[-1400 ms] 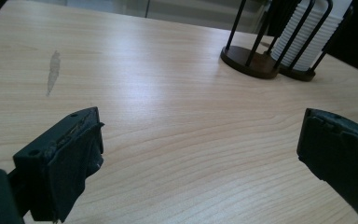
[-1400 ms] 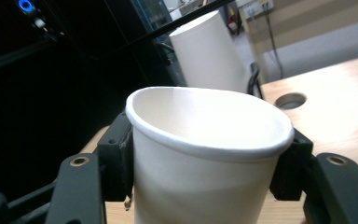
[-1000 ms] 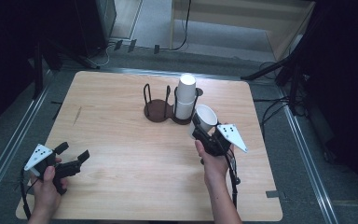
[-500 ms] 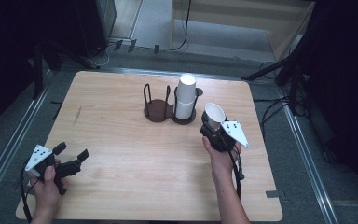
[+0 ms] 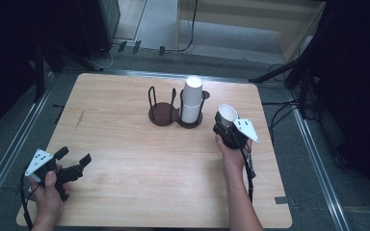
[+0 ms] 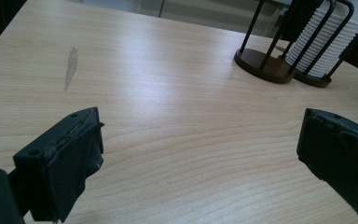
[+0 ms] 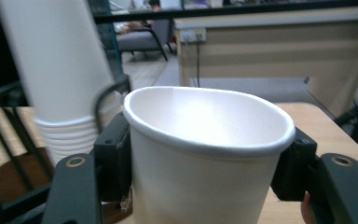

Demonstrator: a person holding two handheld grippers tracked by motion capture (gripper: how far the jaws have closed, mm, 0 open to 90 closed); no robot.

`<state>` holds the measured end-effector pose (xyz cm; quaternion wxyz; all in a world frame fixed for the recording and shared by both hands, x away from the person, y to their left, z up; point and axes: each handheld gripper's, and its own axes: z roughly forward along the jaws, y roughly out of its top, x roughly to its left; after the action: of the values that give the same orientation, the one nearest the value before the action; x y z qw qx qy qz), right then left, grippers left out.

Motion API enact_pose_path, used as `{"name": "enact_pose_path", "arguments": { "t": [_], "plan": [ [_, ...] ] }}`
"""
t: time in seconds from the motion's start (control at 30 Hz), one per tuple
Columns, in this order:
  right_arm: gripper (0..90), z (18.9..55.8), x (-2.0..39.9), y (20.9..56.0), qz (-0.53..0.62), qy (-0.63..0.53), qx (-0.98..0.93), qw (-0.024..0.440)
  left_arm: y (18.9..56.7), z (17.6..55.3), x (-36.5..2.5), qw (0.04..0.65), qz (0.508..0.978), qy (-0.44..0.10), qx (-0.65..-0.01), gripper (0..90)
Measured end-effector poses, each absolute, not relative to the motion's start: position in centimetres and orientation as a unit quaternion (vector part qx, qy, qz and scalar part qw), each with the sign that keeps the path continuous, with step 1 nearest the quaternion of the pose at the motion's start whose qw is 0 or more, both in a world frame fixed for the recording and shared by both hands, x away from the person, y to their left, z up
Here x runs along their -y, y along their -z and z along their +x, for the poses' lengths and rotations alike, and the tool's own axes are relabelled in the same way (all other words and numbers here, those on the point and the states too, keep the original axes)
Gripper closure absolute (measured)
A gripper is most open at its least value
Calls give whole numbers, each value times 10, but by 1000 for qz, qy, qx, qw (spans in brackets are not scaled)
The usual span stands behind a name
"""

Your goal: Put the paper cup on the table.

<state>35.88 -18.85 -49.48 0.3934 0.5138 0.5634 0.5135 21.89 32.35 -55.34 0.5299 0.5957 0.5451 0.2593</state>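
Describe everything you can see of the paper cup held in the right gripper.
The paper cup is plain white with a rolled rim, and looks like thin paper. It is upright, mouth up, and empty as far as its inside shows. The right gripper is shut on it, a black pad pressing each side just under the rim, which is squeezed slightly oval. In the high view it sits near the table's right edge, right of the stack of cups in the black wire holder, apart from both.
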Motion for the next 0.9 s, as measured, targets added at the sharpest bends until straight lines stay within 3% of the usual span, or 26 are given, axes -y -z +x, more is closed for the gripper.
{"name": "enact_pose_path", "arguments": {
  "t": [0.43,0.9],
  "plan": [
    [371,395,200,520,519,-509,-567,387,554,219,-325,534,593,-252,-547,7],
    [368,407,207,530,528,-490,-569,398,554,220,-326,535,598,-246,-544,7]
  ]
}}
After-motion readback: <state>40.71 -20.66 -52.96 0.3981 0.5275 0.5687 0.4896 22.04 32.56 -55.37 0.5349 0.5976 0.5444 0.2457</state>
